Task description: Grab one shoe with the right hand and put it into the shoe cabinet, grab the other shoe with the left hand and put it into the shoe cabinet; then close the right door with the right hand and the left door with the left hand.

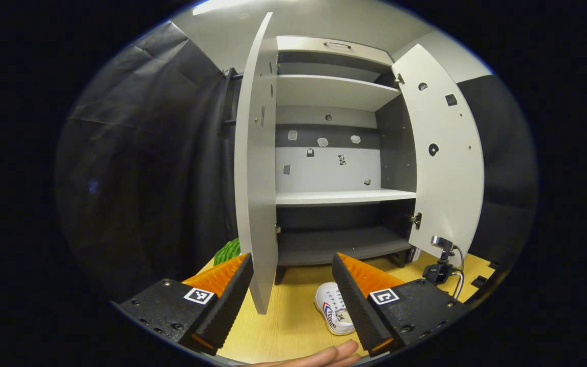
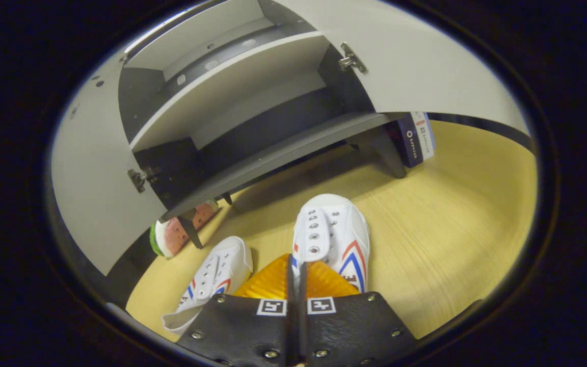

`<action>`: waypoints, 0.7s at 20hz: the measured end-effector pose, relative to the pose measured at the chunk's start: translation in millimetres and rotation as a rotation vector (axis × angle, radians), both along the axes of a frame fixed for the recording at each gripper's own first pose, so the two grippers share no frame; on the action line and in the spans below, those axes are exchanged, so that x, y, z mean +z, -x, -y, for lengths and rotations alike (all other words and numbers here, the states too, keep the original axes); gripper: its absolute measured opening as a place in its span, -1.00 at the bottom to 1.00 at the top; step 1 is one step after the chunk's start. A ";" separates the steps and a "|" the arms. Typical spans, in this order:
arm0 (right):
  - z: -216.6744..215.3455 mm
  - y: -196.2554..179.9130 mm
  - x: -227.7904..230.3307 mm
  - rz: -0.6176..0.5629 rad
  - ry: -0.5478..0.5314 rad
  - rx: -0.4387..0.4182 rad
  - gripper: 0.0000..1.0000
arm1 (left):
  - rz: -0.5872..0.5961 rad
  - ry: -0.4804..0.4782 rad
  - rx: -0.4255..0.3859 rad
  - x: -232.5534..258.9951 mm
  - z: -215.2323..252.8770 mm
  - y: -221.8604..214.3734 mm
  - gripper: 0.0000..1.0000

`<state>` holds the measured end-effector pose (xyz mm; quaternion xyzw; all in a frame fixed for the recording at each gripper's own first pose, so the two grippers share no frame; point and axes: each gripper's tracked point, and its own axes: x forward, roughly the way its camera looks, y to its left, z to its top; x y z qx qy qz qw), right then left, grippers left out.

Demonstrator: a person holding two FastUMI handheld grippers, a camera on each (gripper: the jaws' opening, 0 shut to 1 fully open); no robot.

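Two white shoes with red and blue stripes lie on the yellow wooden floor before the open shoe cabinet (image 2: 283,148). My right gripper (image 2: 296,264) is shut on the inner side edge of the nearer shoe (image 2: 331,237), which points toward the cabinet. The other shoe (image 2: 212,275) lies just to its left, untouched. In the left gripper view my left gripper (image 1: 292,260) is open and holds nothing, raised in front of the cabinet (image 1: 342,196). One shoe (image 1: 333,308) shows low between its fingers. Both doors (image 1: 255,168) (image 1: 446,158) stand wide open.
A watermelon-slice toy (image 2: 176,234) lies by the cabinet's left leg. A blue box (image 2: 416,137) stands under the right door. A small camera on a stand (image 1: 441,260) sits on the floor at right. A person's hand (image 1: 319,357) shows at the bottom edge.
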<state>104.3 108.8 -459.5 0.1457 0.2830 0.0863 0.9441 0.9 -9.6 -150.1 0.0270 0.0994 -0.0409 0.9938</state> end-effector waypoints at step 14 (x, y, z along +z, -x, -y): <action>-39.6 34.5 176.1 0.279 0.088 0.142 -0.99 | -0.015 0.014 0.006 -11.1 -11.8 -5.9 0.91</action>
